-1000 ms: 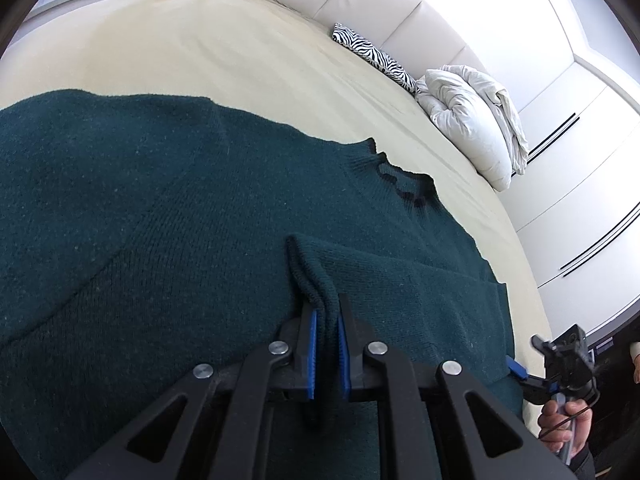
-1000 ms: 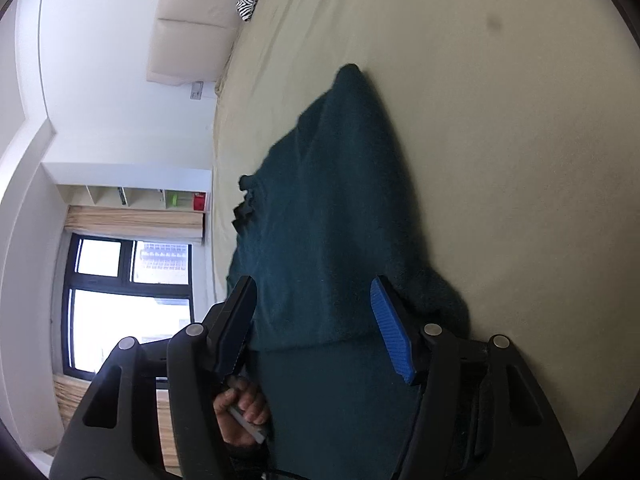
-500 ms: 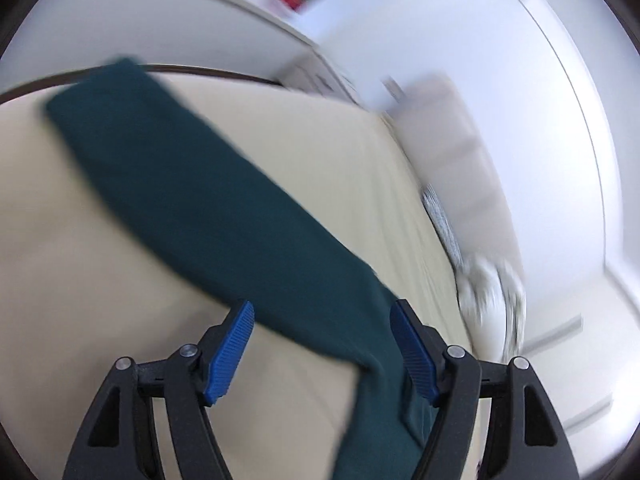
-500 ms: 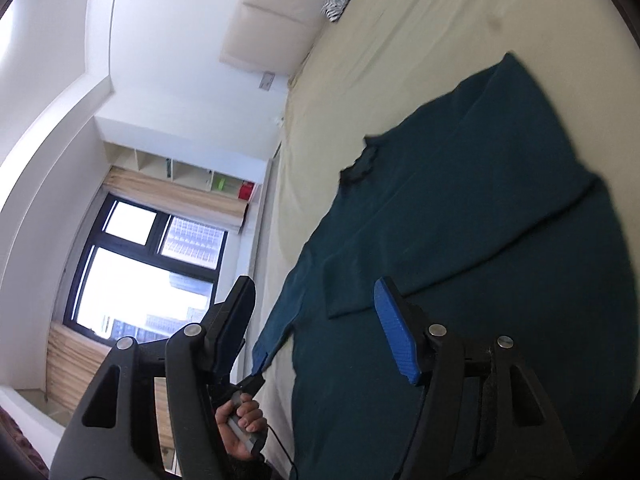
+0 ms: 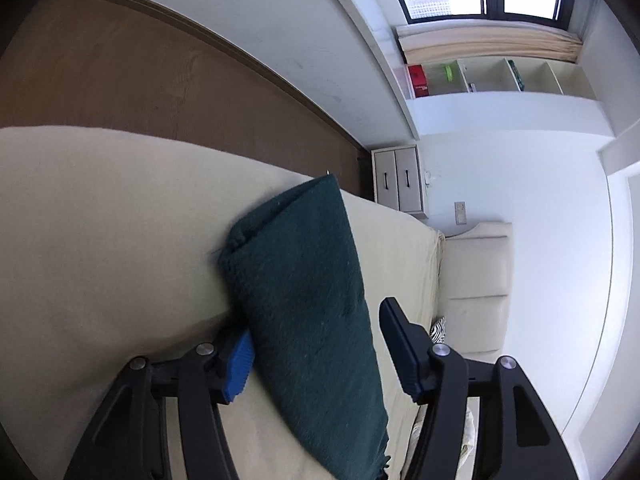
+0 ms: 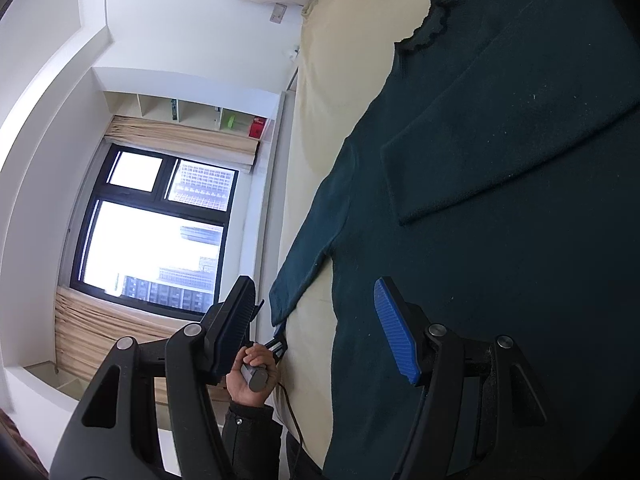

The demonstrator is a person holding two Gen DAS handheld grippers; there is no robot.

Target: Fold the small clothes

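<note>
A dark green sweater (image 6: 500, 280) lies flat on the beige bed (image 6: 340, 60), one sleeve (image 6: 500, 148) folded across its body. Its other sleeve (image 5: 304, 300) stretches out toward the bed's edge, cuff (image 5: 280, 208) at the far end. My left gripper (image 5: 314, 320) straddles this sleeve and its jaws are closing; the left pad (image 5: 238, 364) is at the sleeve's edge and the right pad stands clear. From the right wrist view the left gripper (image 6: 280, 330) shows at the cuff, held by a hand (image 6: 252, 376). My right gripper (image 6: 314, 282) hovers open above the sweater's hem side, holding nothing.
The bed's edge drops to a brown wooden floor (image 5: 140, 80). A white bedside cabinet (image 5: 398, 180), a padded headboard (image 5: 476, 272) and a zebra pillow (image 5: 439, 328) stand at the far end. A window (image 6: 152, 232) and wall shelves (image 6: 192, 112) are beyond the bed.
The left gripper let go of the sleeve end it had pinched over the sweater's body, swung across and rolled, and now straddles the other sleeve. The right gripper opened wider and drew back and up.
</note>
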